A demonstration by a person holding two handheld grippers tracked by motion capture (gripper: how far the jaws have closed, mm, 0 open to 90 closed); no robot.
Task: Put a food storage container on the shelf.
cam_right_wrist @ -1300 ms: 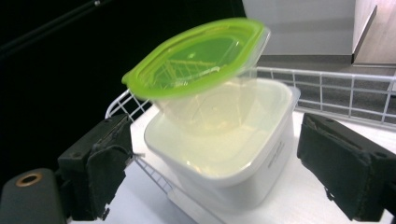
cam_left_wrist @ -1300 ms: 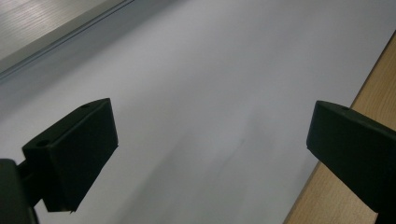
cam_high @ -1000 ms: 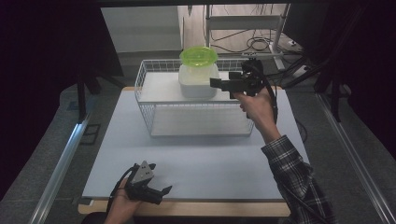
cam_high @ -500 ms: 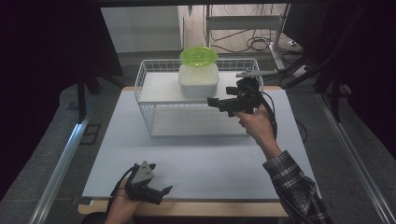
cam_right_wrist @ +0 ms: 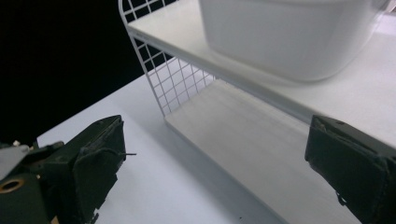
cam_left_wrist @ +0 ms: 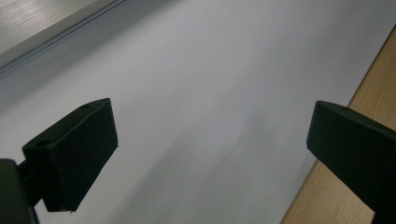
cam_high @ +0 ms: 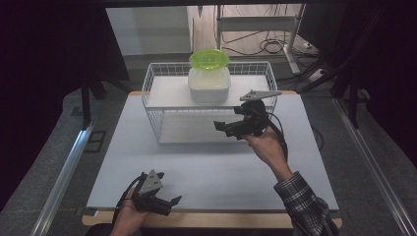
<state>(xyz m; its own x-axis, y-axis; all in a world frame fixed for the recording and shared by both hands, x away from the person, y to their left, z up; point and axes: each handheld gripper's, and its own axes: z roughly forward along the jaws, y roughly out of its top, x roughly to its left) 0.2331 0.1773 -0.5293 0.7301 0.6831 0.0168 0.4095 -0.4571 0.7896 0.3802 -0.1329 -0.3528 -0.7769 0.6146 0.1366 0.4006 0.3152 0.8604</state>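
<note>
With your right claw [cam_high: 222, 127] spread empty before the white wire shelf rack [cam_high: 152, 93], approach level toward the white plastic container [cam_high: 209, 84] on its upper shelf, left claw [cam_high: 169, 204] parked open on the surface.

Right gripper [cam_high: 227, 129] before wire rack [cam_high: 162, 125]

A wire rack [cam_high: 157, 110] stands at the far middle of the desk [cam_high: 206, 167]. A tub [cam_high: 209, 84] sits on its upper shelf, with a bowl [cam_high: 209, 58] apparently on top. The right tongs [cam_high: 223, 129] hang just before the rack; the left tongs [cam_high: 169, 204] rest at the near edge.
</note>
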